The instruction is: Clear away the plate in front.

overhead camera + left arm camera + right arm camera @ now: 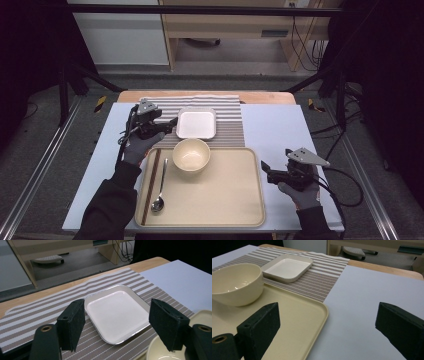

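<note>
Presently, the table point(280, 125) carries a blue sheet across the middle of the high view, with a striped placemat point(227, 112) at upper centre and a cream tray point(220, 200) at lower centre. On the placemat sits the square white dish point(196, 123), flat and empty, its near edge just beyond the tray rim. On the tray stand a cream bowl point(191, 155) at the upper left, and a spoon point(160, 187) and chopsticks point(150, 185) along the left side. The left gripper point(172, 121), at centre left, points at the dish's left edge; its jaws stand spread with nothing between them, the pads clear of the dish in the left gripper view. The right gripper point(264, 169) hangs at the tray's right edge, at lower right, jaws likewise spread and empty. Judgement: the dish appears freshly set down on the placemat, and the release step is complete. The next move likely calls for the left gripper to swing toward the bowl, approaching its rim squarely so the pads can close on the wall without tipping it.
</note>
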`<state>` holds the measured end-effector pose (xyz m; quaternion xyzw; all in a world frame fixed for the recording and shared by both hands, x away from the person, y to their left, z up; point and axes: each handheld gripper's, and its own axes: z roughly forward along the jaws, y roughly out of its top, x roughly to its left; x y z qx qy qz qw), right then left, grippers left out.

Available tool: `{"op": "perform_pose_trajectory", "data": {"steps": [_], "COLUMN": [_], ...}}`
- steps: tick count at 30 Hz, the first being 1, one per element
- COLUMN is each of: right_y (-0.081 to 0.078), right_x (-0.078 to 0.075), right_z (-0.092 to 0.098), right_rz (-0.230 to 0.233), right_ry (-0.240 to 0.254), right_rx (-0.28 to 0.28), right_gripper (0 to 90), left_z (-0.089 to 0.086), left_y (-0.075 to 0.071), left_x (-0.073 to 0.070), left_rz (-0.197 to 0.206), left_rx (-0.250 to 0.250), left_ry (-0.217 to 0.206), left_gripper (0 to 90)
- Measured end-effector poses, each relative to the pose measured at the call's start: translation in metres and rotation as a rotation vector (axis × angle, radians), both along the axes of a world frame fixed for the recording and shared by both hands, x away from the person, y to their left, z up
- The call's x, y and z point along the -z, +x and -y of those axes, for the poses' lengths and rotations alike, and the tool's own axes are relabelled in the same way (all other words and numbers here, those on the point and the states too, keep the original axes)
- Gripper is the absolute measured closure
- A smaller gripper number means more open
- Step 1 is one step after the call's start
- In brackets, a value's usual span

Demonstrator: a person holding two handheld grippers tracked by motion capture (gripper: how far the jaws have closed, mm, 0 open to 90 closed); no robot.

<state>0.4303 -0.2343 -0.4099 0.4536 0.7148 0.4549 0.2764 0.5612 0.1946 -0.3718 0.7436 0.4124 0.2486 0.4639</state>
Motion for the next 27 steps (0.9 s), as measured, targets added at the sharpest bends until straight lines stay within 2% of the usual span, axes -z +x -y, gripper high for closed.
{"op": "perform_pose_trajectory", "data": {"steps": [6,11,15,19,24,27], "right_y": [0.000,0.001,0.001,0.001,0.002,0.001], "right_x": [0.001,0.002,0.004,0.003,0.004,0.004], "right_z": [0.003,0.002,0.001,0.003,0.003,0.003], "right_rz": [-0.003,-0.007,-0.015,-0.011,-0.014,-0.012], "right_ry": [0.005,0.009,0.003,0.009,0.009,0.010], "right_rx": [0.004,0.001,-0.004,-0.002,-0.001,-0.001], "right_gripper": [6.0,6.0,6.0,6.0,6.0,6.0], "left_z": [0.001,0.004,0.006,0.007,0.008,0.009], "left_y": [0.013,0.024,0.034,0.044,0.053,0.057], "left_x": [0.005,0.013,0.022,0.036,0.048,0.055], "left_rz": [-0.015,-0.037,-0.062,-0.106,-0.119,-0.139], "left_rx": [-0.015,-0.010,-0.022,-0.032,-0.037,-0.046], "left_ry": [-0.006,0.025,0.034,0.052,0.077,0.090], "left_gripper": [28.6,29.1,31.1,33.1,36.5,37.8]}}
